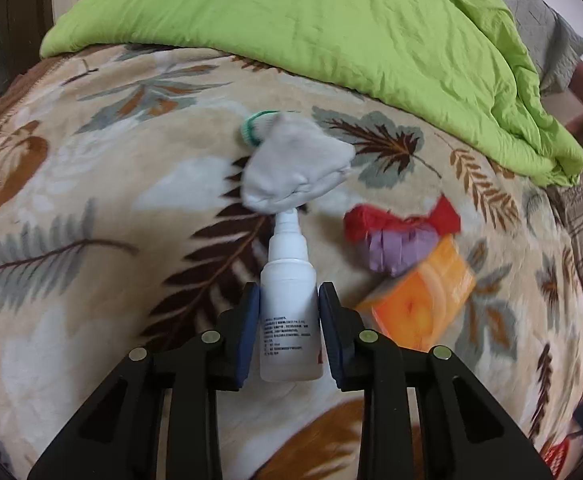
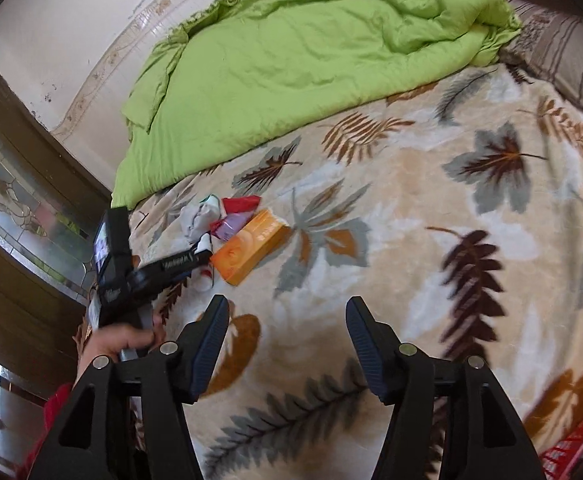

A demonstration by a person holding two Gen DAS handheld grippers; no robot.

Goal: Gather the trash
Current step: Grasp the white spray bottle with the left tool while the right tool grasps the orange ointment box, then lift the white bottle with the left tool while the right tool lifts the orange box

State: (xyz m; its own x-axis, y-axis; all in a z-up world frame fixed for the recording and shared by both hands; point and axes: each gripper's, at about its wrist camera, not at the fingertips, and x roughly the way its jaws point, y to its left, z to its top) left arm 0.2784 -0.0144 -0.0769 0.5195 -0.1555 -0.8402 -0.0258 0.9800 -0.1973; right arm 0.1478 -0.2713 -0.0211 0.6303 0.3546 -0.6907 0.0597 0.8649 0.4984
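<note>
Left tongs [image 1: 289, 304]: blue pads clenched on the body of a white spray bottle [image 1: 289, 280], nozzle pointing away from the camera. Printed label text too small to read. Whether the bottle rests on the bed or is lifted clear of it: cannot tell.

Nozzle tip touches or overlaps a crumpled grey sock [image 1: 295, 172] (green cuff half hidden behind it). Right of the bottle: red-and-purple wrapper [image 1: 399, 236] lying partly over an orange box [image 1: 423, 300]; both smeared by motion blur, print unreadable.

All of it sits on a leaf-patterned blanket [image 1: 91, 184] covering the bed. Rumpled green duvet [image 1: 331, 28] farther back.

Right tongs [image 2: 287, 340]: released, jaws standing apart over bare blanket, nothing between them.

Right wrist view: the left gripper body covers most of the bottle; a hand [image 2: 119, 342] grips its handle, with a red sleeve cut off by the frame edge. Red mesh object [image 2: 575, 444] at the lower right corner, mostly cut off, identity unclear.
</note>
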